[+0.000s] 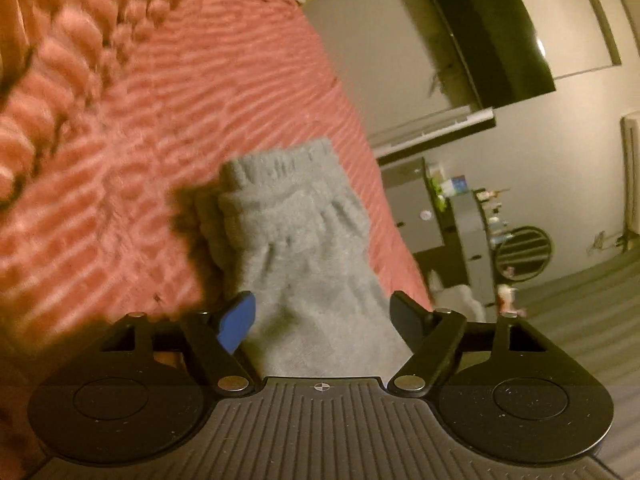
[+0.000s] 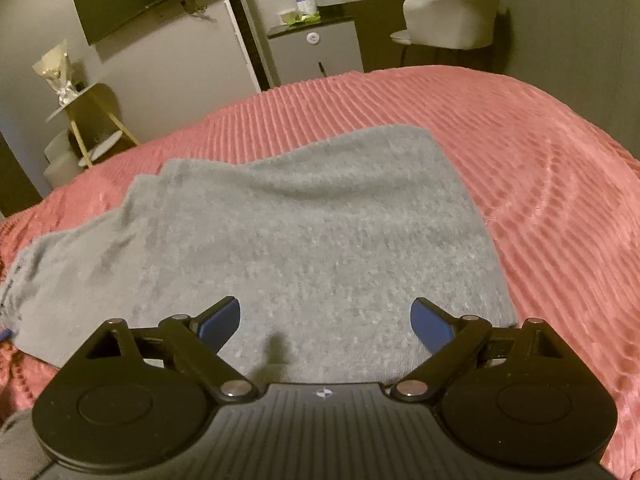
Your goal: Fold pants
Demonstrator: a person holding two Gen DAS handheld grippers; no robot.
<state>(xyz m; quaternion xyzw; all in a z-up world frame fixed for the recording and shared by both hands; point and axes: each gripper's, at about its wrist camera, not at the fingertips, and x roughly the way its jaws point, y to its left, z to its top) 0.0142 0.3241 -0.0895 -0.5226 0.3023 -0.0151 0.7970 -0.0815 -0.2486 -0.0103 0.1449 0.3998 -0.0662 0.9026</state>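
Grey fleece pants (image 2: 304,232) lie in a folded stack on a pink ribbed bedspread (image 2: 540,184). In the left wrist view the pants (image 1: 304,240) run away from the camera, with the gathered waistband at the far end. My left gripper (image 1: 324,316) is open, its blue-padded fingers (image 1: 238,320) either side of the near end of the cloth, with nothing pinched. My right gripper (image 2: 326,322) is open and empty, just above the near edge of the pants. The left wrist view is tilted and blurred.
The bed's edge (image 1: 384,184) runs along the right of the pants in the left wrist view. Beyond the bed stand a grey cabinet (image 2: 316,52), a white chair (image 2: 452,16), a wall television (image 2: 136,0) and a small side table (image 2: 92,120). A knobbly pink blanket (image 1: 76,40) lies on the left.
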